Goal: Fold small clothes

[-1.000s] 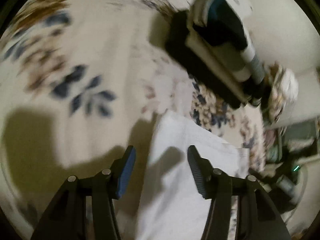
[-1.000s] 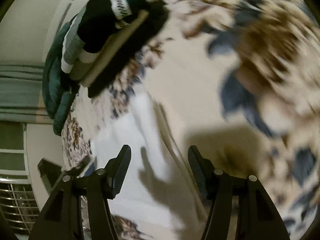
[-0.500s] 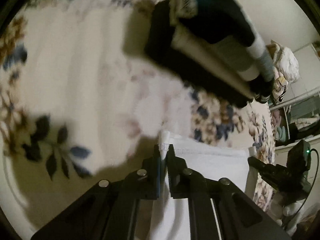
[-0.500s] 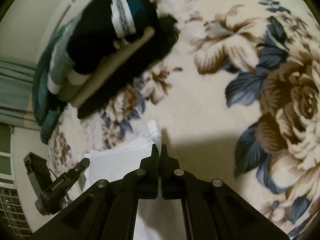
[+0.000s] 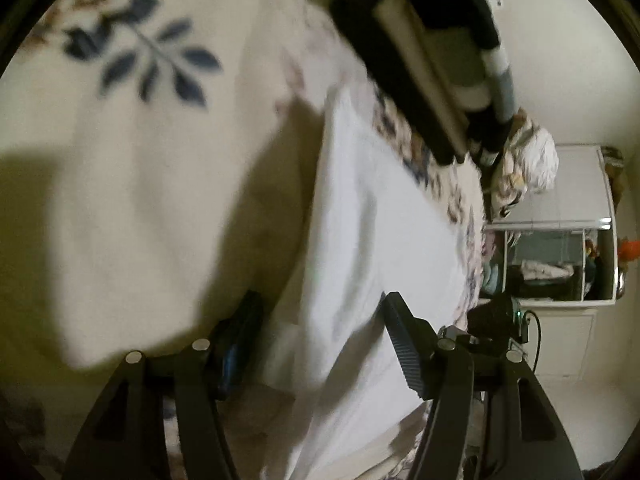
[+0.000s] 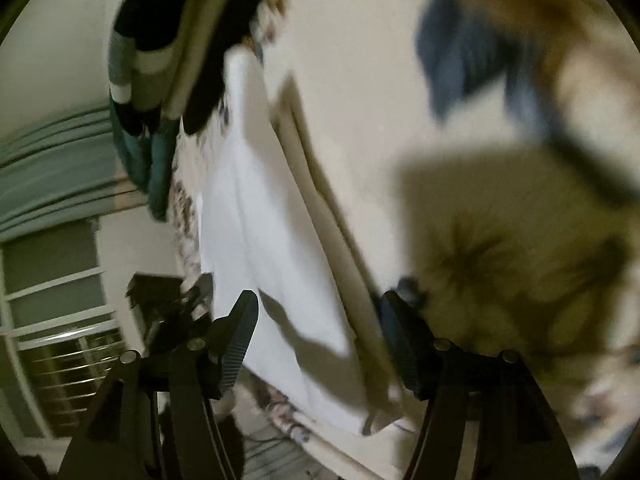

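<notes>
A white garment [image 5: 372, 240] lies flat on a cream floral blanket [image 5: 140, 168]. My left gripper [image 5: 320, 340] is open and empty, hovering over the garment's near left part. In the right wrist view the same white garment [image 6: 260, 240] runs from the centre to the lower edge. My right gripper [image 6: 318, 340] is open and empty above the garment's right edge. Both views are blurred by motion.
A stack of folded dark, teal and grey clothes [image 5: 440, 60] sits beyond the garment, also in the right wrist view [image 6: 160, 40]. A white shelf unit [image 5: 560, 240] stands at the right. A dark device [image 6: 160, 296] and a window [image 6: 52, 320] lie at the left.
Half a second ago both grippers were shut on the garment's corners. Now both have opened, let go and pulled back, and the garment lies flat.
</notes>
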`<state>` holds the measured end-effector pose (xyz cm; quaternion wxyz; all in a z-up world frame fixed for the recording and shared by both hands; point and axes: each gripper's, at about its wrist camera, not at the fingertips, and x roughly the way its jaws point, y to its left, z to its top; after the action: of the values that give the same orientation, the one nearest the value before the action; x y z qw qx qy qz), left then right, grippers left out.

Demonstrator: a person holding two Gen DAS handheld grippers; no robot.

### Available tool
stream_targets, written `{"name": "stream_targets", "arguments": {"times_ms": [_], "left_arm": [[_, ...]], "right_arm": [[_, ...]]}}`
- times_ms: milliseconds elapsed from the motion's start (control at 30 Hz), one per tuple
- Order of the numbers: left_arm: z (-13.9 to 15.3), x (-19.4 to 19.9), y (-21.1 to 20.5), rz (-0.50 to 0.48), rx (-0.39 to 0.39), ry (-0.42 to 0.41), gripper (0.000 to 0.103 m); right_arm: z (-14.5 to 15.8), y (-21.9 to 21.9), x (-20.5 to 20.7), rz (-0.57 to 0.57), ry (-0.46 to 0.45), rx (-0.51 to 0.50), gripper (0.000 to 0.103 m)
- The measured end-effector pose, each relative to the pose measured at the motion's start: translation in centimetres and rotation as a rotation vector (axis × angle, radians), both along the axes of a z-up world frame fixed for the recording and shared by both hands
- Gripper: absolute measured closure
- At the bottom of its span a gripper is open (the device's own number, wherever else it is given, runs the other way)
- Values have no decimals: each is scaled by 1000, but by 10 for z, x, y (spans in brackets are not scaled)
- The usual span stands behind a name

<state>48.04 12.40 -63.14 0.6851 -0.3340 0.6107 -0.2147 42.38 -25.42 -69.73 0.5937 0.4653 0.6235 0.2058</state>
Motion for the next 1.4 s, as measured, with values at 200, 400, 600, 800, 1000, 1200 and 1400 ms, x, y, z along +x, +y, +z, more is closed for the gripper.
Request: {"name": "stream_targets", "arguments": {"times_ms": [200,400,600,800,1000,1200,1400], "left_arm": [[20,4,-25,-17,103,-85,76],[54,-2,-33,-12,171,-141,86],[117,6,-40,-8,190,-222,86],[192,62,-58,19,190,-319,85],[234,148,-74,25,202,-392,85],[227,237,-92,-12,269,-430,85],[184,283,-109,-58,370,-395,84]], "right_arm": [[-10,18,10,11,-20,66,56],[18,31,12,53,-70,-42,91],[90,23,17,53,-155,-47,92],[185,3,58,39,-276,-55,92],[243,-10,147,4,-365,-99,92],[250,-12,255,-26,-393,-134,92],[209,-9,323,-19,-331,-197,92]]}}
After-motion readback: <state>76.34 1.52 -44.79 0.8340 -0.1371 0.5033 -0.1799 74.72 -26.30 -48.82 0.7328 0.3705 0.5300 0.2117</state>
